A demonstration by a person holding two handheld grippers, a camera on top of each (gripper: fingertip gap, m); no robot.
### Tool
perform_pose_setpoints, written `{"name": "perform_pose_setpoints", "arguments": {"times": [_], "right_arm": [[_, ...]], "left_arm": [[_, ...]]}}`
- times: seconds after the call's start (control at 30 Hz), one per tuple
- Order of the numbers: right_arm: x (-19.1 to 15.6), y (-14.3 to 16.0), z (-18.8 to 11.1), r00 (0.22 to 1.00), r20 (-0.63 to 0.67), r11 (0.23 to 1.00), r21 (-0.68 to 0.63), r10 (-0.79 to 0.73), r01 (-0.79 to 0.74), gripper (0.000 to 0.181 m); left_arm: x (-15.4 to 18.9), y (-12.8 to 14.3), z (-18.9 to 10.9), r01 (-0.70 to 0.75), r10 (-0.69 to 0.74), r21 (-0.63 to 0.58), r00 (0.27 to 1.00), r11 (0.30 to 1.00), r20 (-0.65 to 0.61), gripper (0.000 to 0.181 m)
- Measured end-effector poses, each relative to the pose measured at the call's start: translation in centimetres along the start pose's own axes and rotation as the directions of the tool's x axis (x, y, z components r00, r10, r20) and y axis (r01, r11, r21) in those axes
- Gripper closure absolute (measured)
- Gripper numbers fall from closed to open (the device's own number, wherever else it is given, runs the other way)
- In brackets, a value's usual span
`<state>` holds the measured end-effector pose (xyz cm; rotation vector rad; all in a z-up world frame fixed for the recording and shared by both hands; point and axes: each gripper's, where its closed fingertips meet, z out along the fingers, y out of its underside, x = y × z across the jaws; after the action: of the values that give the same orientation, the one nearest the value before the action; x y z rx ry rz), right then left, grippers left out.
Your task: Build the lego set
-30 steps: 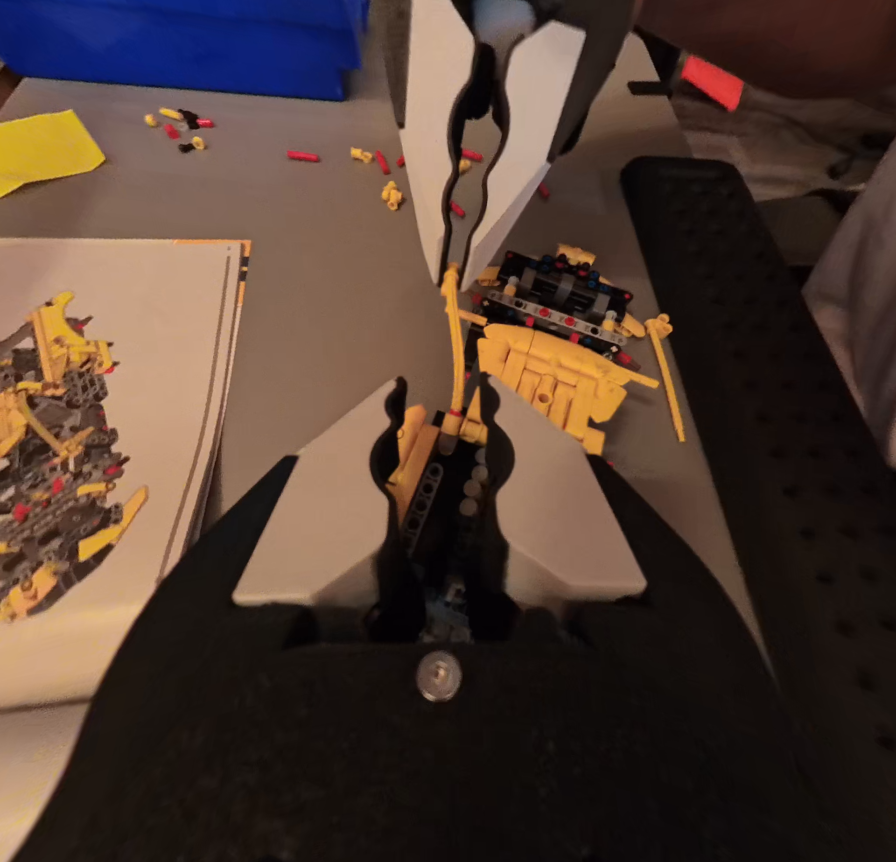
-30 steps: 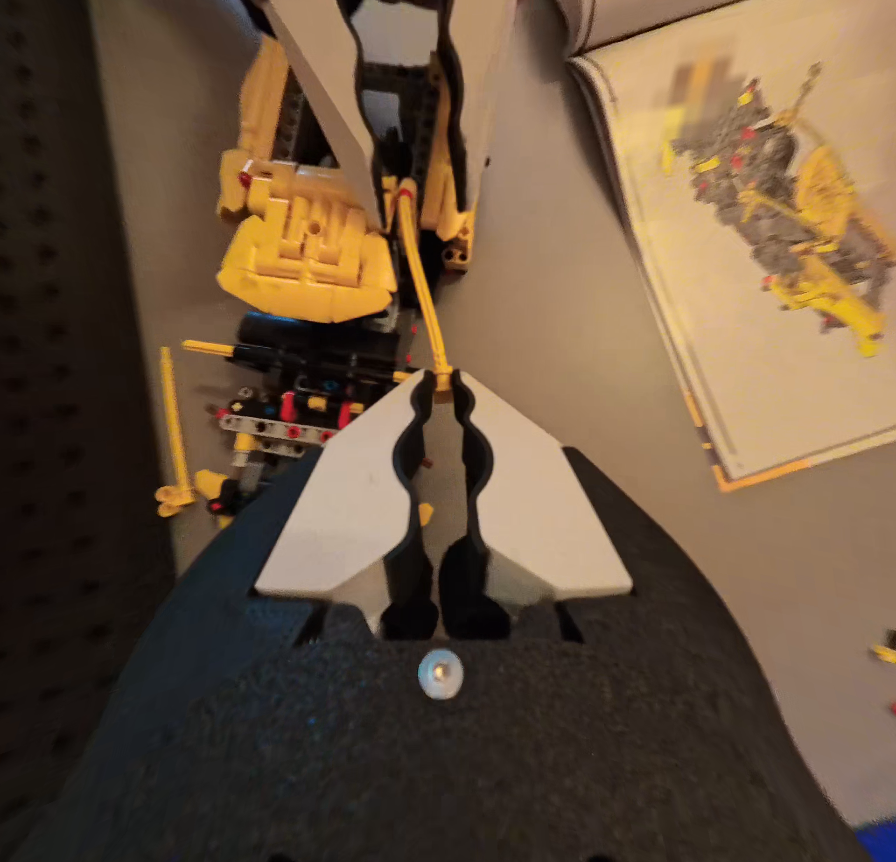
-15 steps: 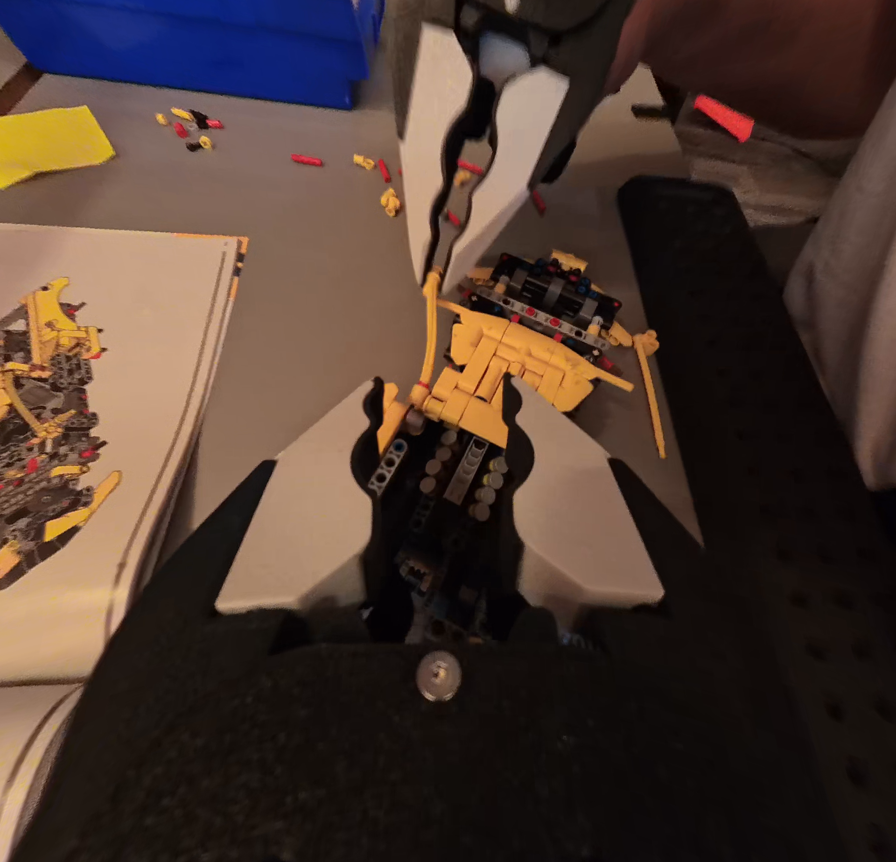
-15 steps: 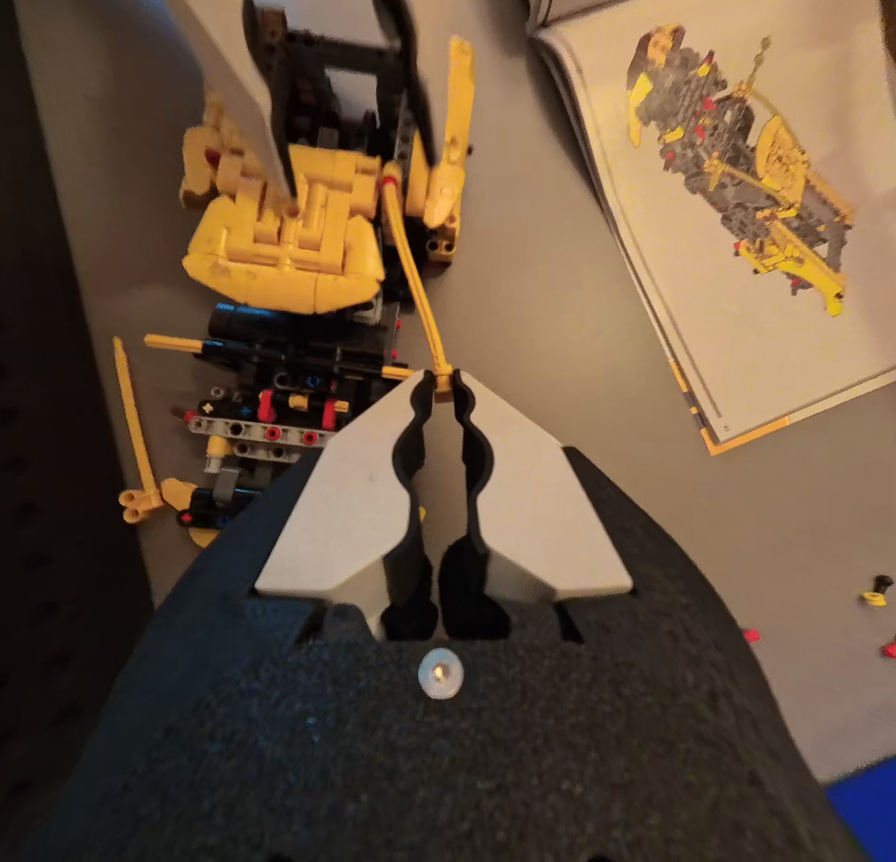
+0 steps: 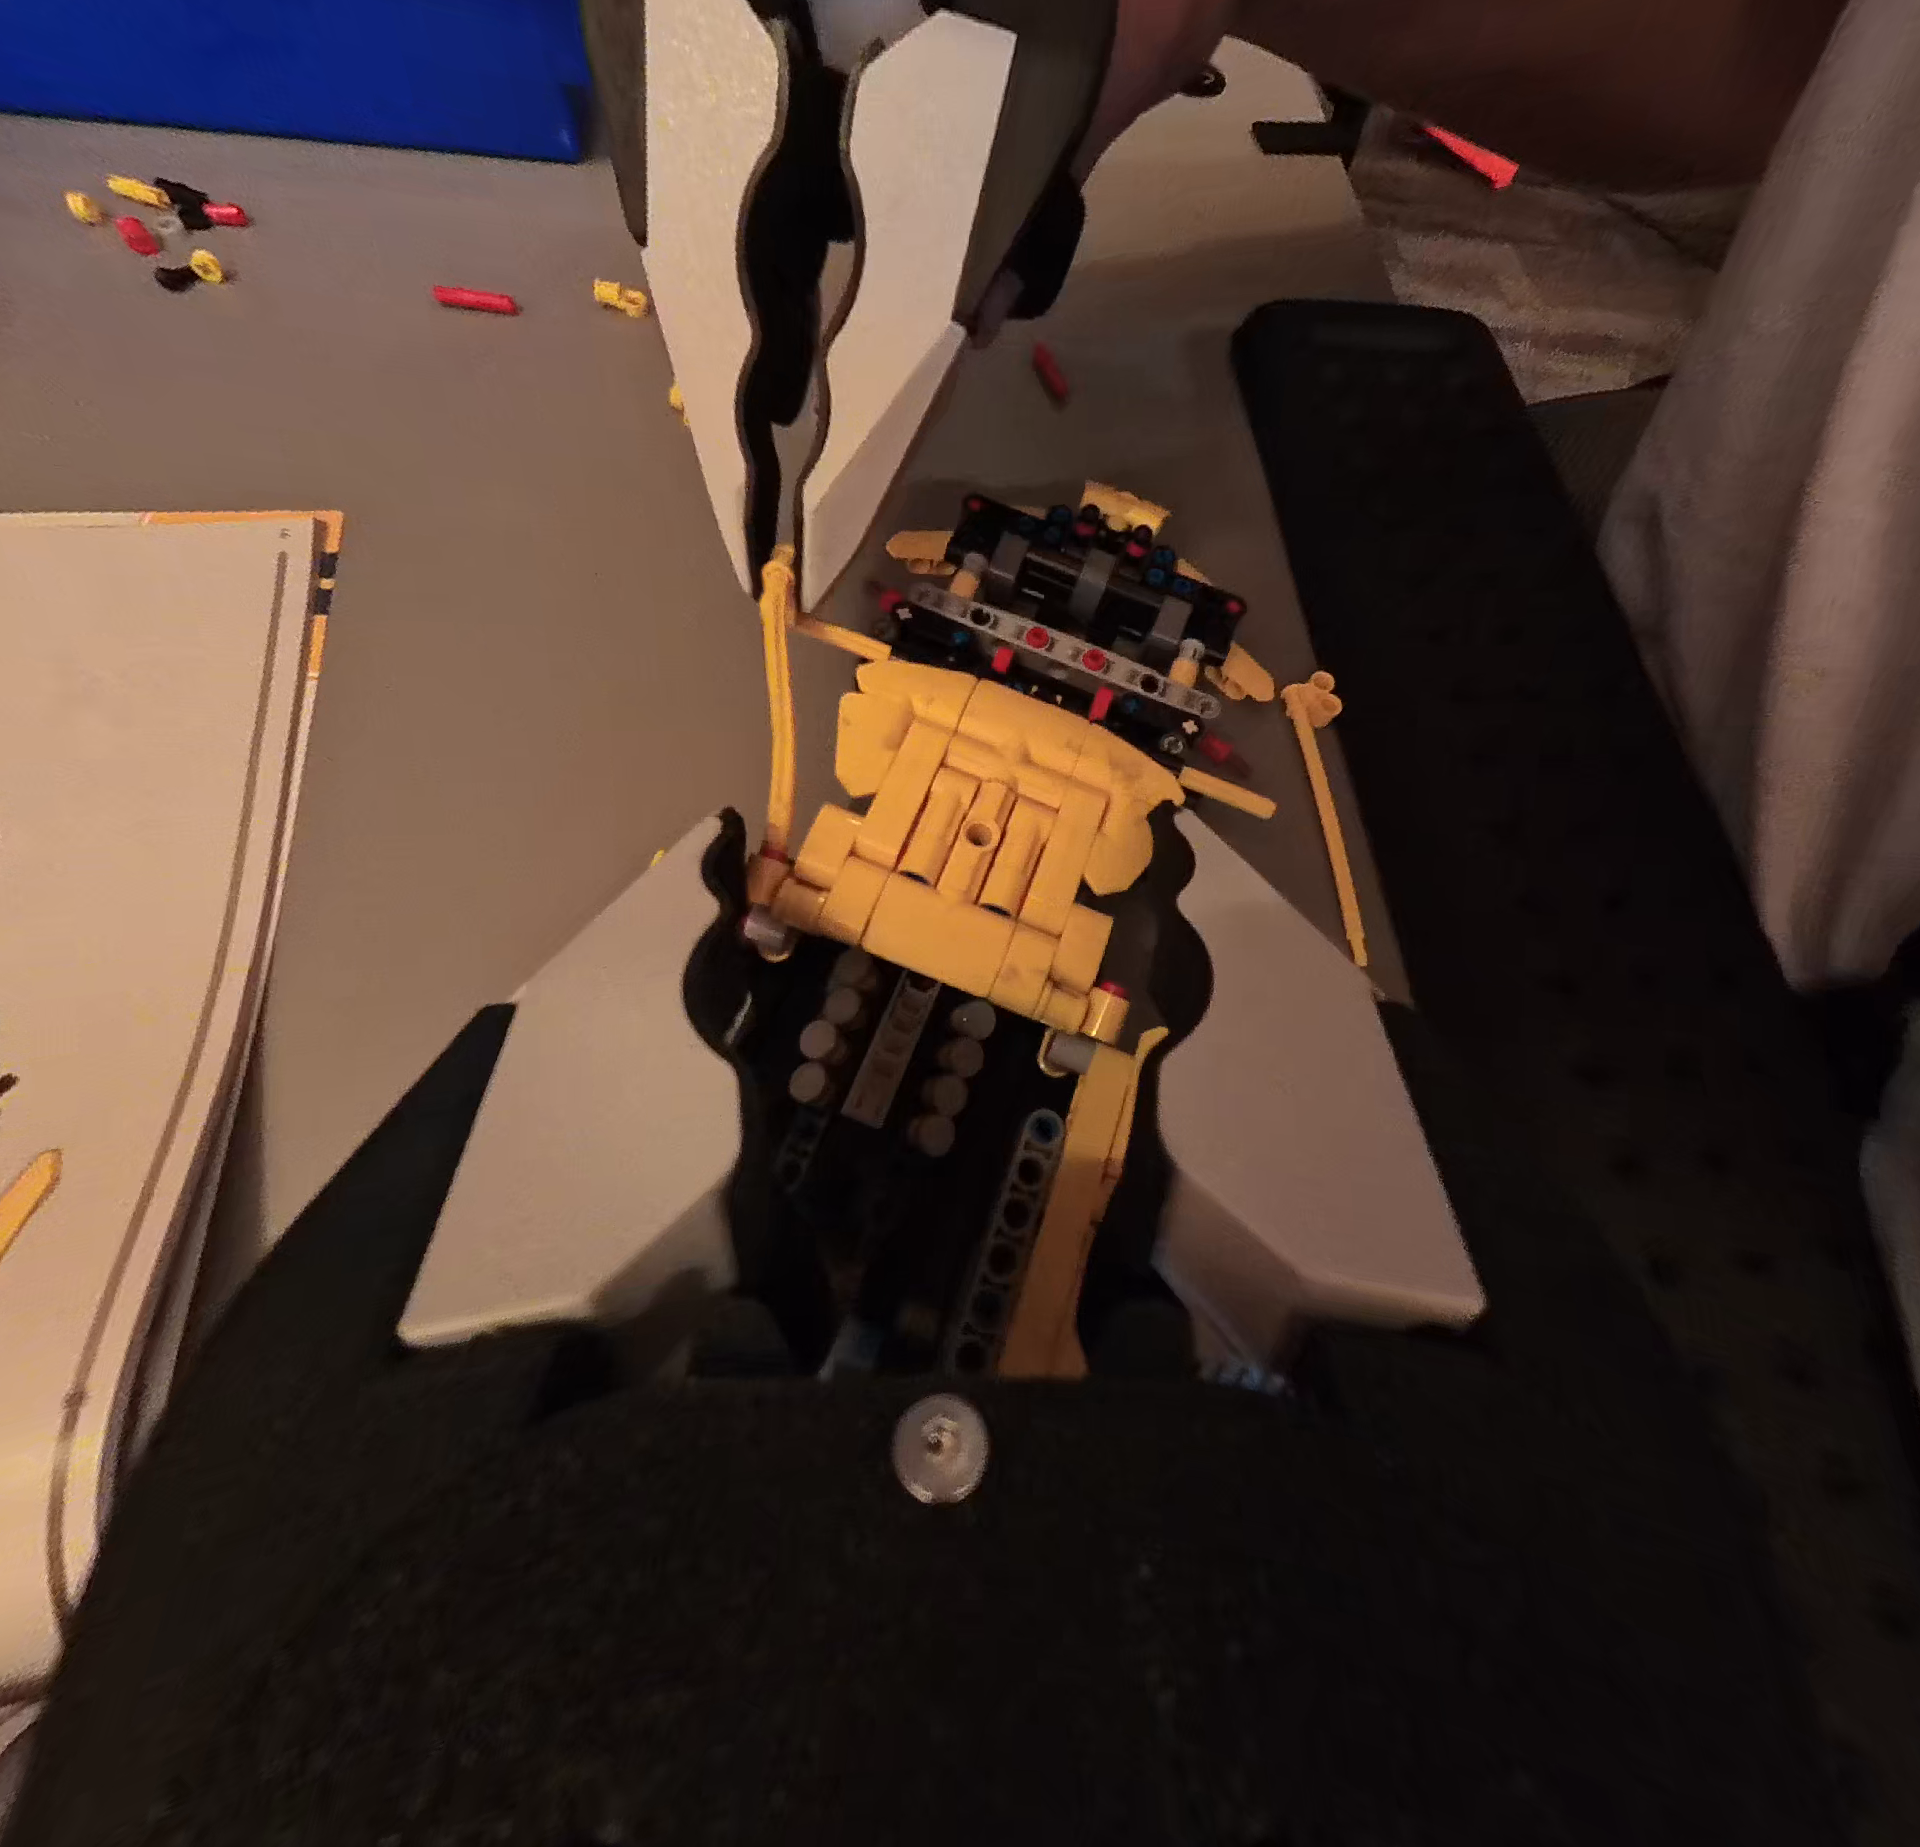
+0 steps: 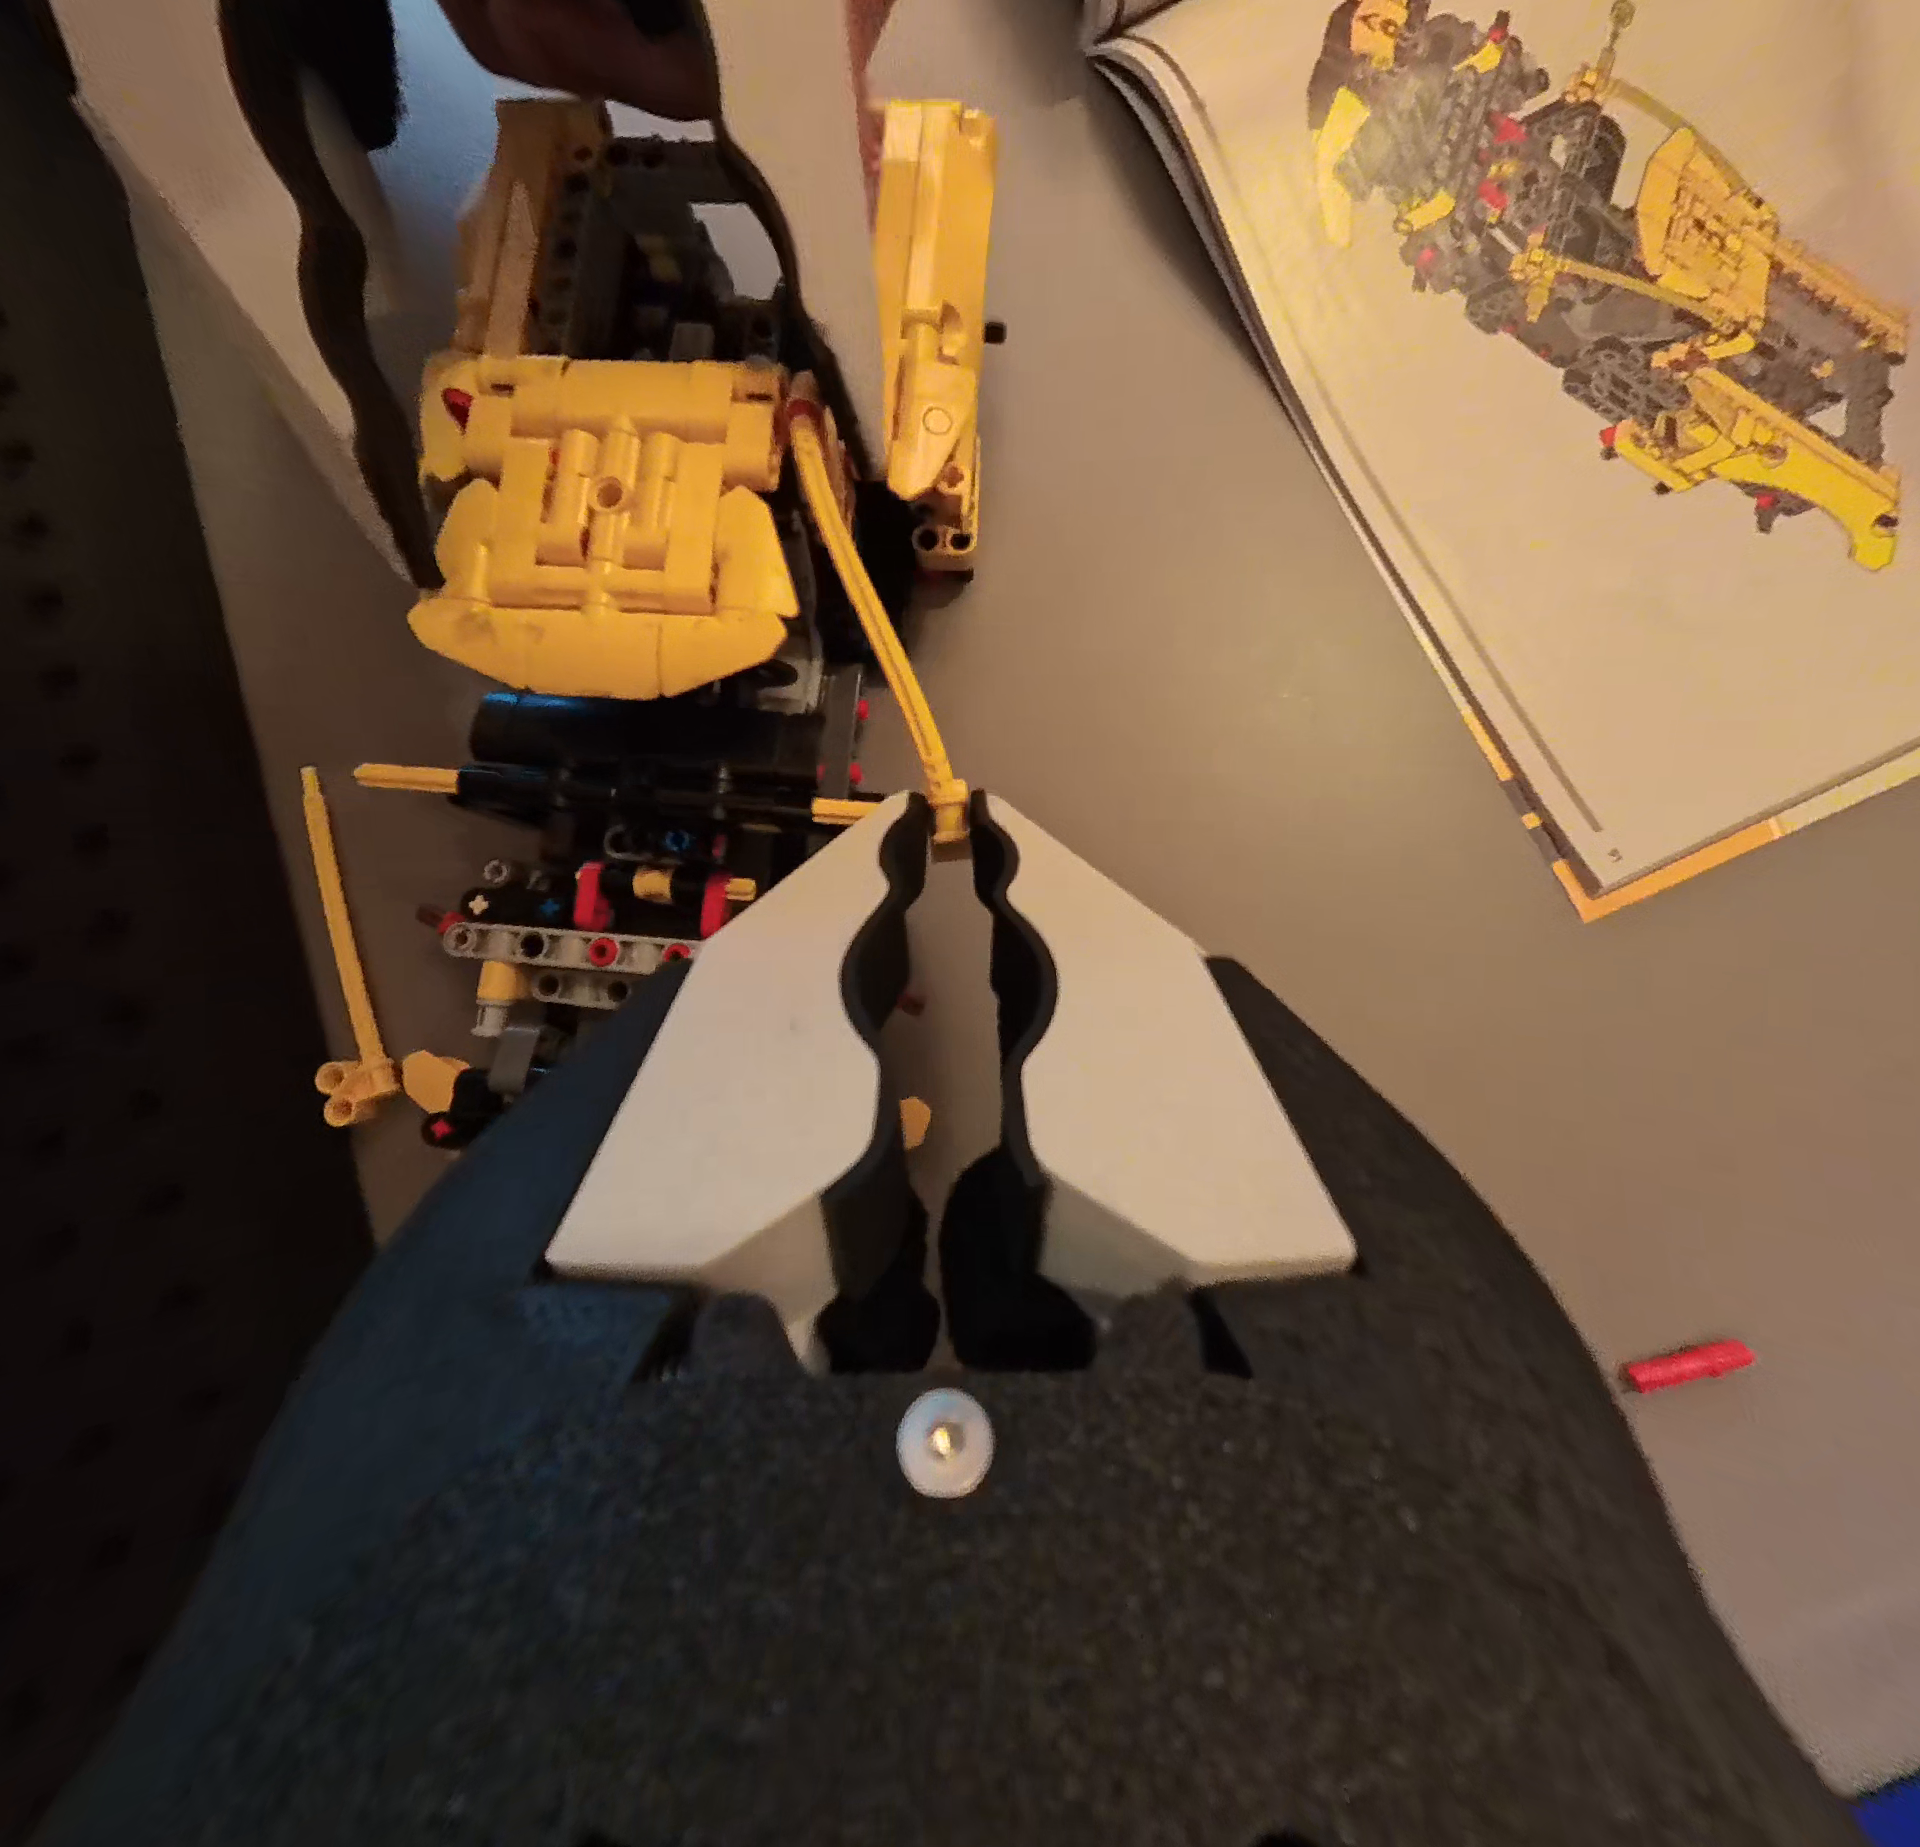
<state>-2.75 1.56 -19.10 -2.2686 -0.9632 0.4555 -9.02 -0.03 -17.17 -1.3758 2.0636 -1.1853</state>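
While the left gripper [image 5: 951,893] holds the yellow-and-black lego model [image 5: 966,862] between wide-spread fingers above the grey table [image 5: 468,654], the right gripper [image 6: 948,810] pinches one yellow flexible hose [image 6: 873,602] at its nearly closed tips. One open instruction booklet [image 6: 1558,550] lies nearby; two red pins [image 5: 475,298] show, and no writing is readable.

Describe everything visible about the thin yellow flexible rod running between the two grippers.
The thin yellow flexible rod looks like slim, smooth plastic, bowed in a gentle curve. Its far end, by a small red piece, joins the corner of the yellow and black model, which sits between the jaws of the left gripper. Its near end carries a small yellow connector pinched at the very tips of the right gripper, whose jaws are shut on it. The middle span hangs free above the grey table, touching nothing visible.
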Motion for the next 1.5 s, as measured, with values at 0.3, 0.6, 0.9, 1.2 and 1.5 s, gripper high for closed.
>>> {"name": "perform_pose_setpoints", "arguments": {"times": [0.3,0.6,0.9,1.2,1.5], "right_arm": [[-0.3,0.4,-0.3,0.995,0.070,0.997,0.024,0.074,-0.076,0.173],[0.7,1.1,-0.5,0.994,0.053,0.995,0.016,0.094,-0.095,0.173],[0.6,1.2,-0.7,0.993,0.020,0.986,0.113,0.118,-0.120,0.173],[0.3,1.6,-1.9,0.990,0.035,0.971,0.193,0.134,-0.139,0.172],[-0.8,2.5,-2.3,0.973,0.119,0.953,0.211,0.197,-0.219,0.172]], "left_arm": [[0.1,-0.1,0.3,0.026,-0.026,-0.008,0.999,1.000,0.024,0.103],[-0.1,-0.3,-0.9,0.213,-0.217,0.081,0.976,0.974,0.036,0.105],[-0.7,-0.9,0.2,0.198,-0.206,0.078,0.972,0.977,0.114,0.114],[-0.4,-1.1,0.7,0.174,-0.180,0.083,0.980,0.981,0.078,0.120],[-0.2,-1.2,1.3,0.145,-0.145,0.000,0.987,0.989,0.065,0.120]]}}
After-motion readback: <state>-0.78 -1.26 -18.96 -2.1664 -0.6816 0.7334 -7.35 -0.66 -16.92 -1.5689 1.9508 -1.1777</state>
